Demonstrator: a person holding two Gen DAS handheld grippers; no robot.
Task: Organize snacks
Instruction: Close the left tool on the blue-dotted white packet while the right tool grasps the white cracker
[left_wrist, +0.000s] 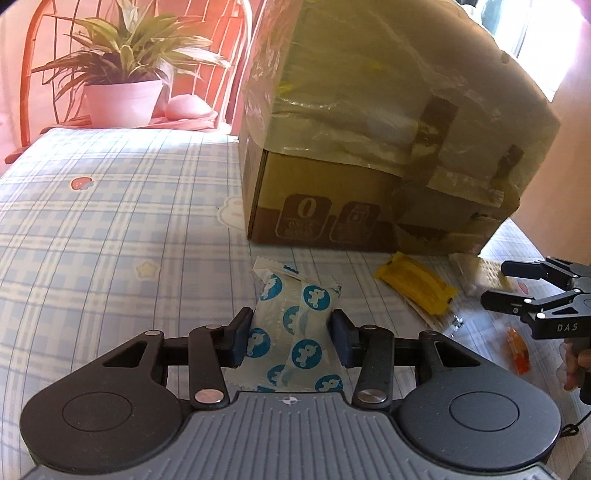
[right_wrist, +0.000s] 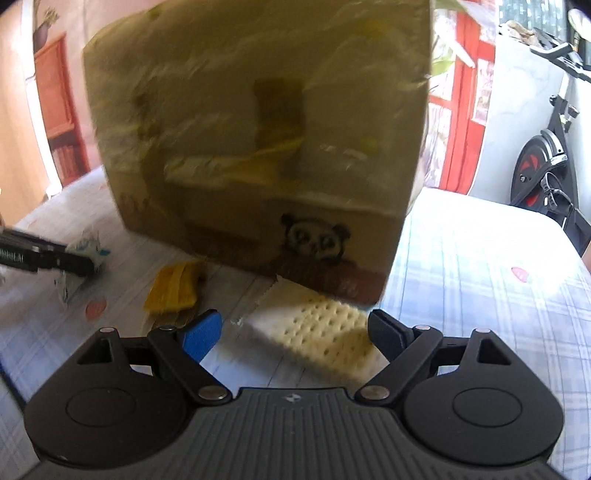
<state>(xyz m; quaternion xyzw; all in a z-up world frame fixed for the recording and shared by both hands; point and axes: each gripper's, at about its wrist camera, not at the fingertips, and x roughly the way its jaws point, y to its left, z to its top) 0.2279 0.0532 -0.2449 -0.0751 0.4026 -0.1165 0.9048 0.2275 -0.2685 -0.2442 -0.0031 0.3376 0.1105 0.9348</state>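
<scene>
A white packet with blue round prints lies on the plaid cloth, and a second like it lies under or beside it. My left gripper is shut on it, a pad pressed against each side. My right gripper is open and astride a clear pack of pale crackers without touching it. In the left wrist view that right gripper hangs at the far right. A yellow packet lies between the two grippers. Behind everything stands a cardboard box wrapped in plastic film.
The blue plaid tablecloth stretches away to the left. A small orange sweet lies near the right gripper. At the far left corner stands a potted plant. An exercise bike stands beyond the table's right side.
</scene>
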